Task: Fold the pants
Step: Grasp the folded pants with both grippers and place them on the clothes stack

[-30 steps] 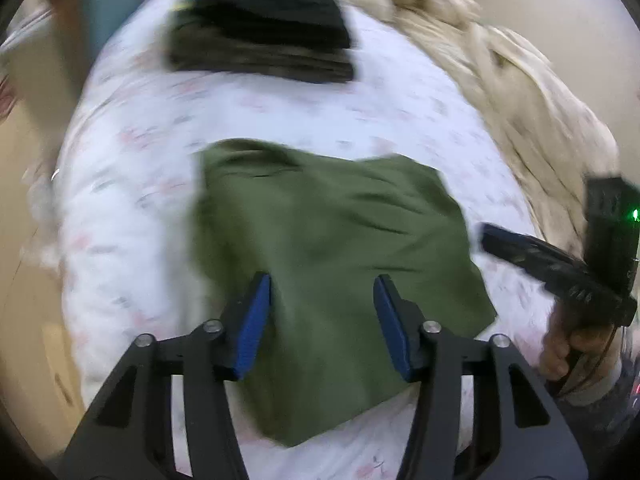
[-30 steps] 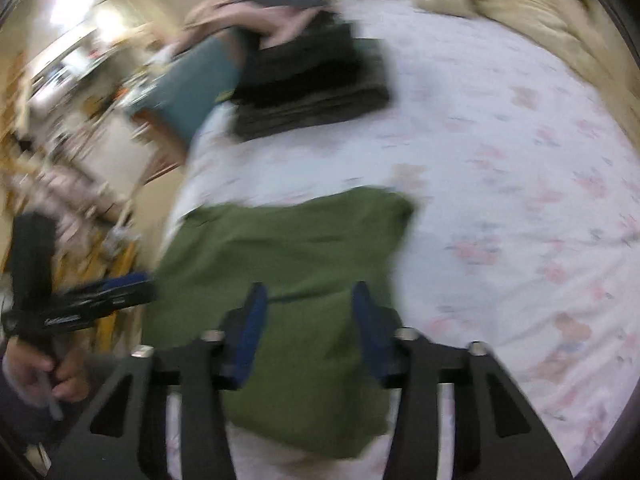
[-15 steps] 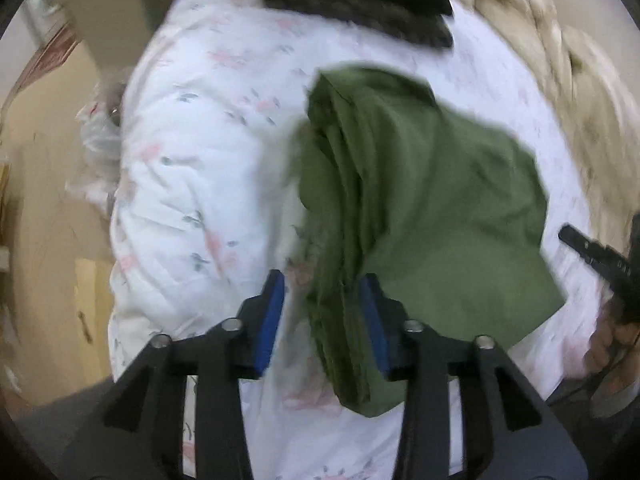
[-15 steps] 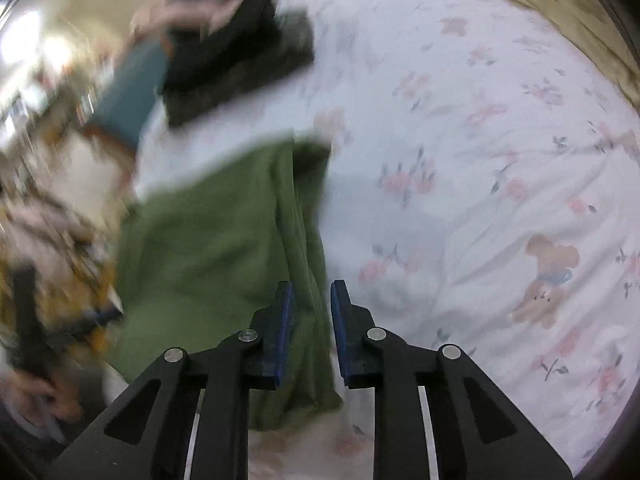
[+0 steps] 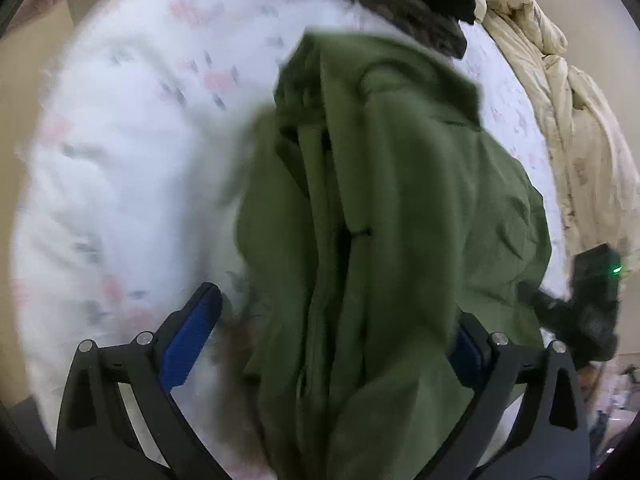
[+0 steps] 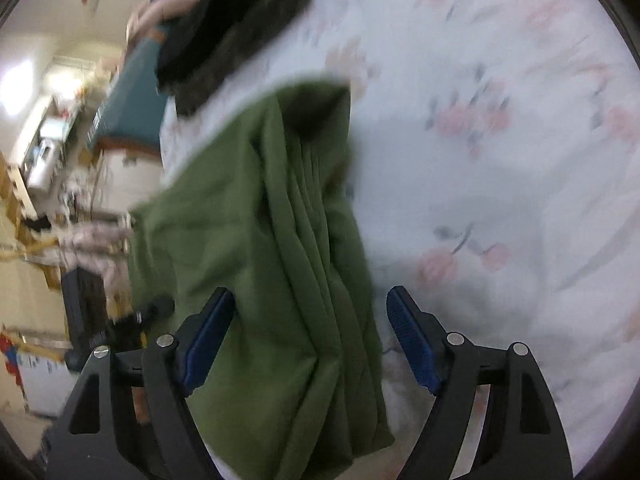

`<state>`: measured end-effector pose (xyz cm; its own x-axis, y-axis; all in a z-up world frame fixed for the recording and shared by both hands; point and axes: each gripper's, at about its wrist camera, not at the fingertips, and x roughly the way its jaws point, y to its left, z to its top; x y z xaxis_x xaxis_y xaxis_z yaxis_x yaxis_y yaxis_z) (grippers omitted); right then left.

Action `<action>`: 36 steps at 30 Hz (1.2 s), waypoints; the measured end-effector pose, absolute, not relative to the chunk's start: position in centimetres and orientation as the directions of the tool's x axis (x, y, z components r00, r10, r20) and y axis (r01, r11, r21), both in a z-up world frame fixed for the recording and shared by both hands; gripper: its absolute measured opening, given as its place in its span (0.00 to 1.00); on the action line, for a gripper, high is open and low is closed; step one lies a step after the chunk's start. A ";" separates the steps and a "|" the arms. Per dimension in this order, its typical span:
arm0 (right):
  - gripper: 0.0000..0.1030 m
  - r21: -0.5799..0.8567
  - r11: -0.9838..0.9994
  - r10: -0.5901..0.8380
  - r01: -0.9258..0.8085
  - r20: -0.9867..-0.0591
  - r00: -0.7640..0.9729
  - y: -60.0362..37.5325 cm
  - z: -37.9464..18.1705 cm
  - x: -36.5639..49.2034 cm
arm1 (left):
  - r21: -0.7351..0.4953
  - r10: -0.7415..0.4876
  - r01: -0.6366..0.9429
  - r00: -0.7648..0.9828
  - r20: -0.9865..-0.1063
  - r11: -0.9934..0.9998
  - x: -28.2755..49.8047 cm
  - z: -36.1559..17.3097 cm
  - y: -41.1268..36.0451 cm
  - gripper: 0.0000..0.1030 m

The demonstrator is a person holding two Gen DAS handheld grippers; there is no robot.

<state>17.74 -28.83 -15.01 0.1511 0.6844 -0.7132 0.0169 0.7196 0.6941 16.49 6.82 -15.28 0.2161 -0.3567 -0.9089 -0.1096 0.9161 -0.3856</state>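
**A:** How far along is the fold, would you say?

**B:** Well along, I judge. The green pants [image 5: 360,240] lie on the floral bedsheet [image 5: 120,180] as a thick bundle of stacked layers, near the sheet's front edge. The edges look uneven and bunched, so squaring up or one more fold may remain.

**A:** And the claws?

**B:** The left gripper [image 5: 332,340] has its jaws wide apart, straddling the left side of the bundle; cloth fills the gap, but the blue pad on the one side stands clear of it, while the other pad is mostly hidden behind fabric. The right gripper [image 6: 308,336] is also spread wide, with the bundle's right edge lying between the pads, and neither pad pinches it.

**A:** What does one view give that the other lacks?

**B:** The left wrist view shows the cream quilt [image 5: 560,100] heaped along the sheet's far right side, and the other handle with its green light. The right wrist view shows the folded layers stacked edge-on, the dark folded clothes [image 6: 228,36] at the far end, a teal box [image 6: 132,100] beside them, and the cluttered room beyond.
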 end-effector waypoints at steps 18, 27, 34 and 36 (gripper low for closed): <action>0.15 0.625 0.691 0.722 -0.364 -0.573 0.387 -23.6 -0.7 21.6 | -0.429 -0.446 0.148 0.458 -0.769 0.891 20.6 -1.6 5.2 0.14; 0.15 0.525 0.755 0.655 -0.393 -0.575 0.490 -20.4 5.6 41.8 | -0.345 -0.395 0.196 0.543 -0.741 0.918 38.3 7.6 5.1 0.16; 0.16 0.487 0.802 0.597 -0.345 -0.634 0.492 -18.3 2.2 52.5 | -0.303 -0.335 0.150 0.540 -0.772 0.941 48.2 4.7 5.2 0.20; 0.17 0.481 0.812 0.583 -0.329 -0.654 0.483 -18.0 0.5 54.4 | -0.294 -0.323 0.141 0.519 -0.792 0.945 50.3 2.8 5.3 0.24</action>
<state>54.36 -17.98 0.47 0.4825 0.5828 -0.6538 -0.3291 0.8124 0.4813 50.32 5.27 2.81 0.5186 -0.3234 -0.7915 0.1412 0.9454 -0.2937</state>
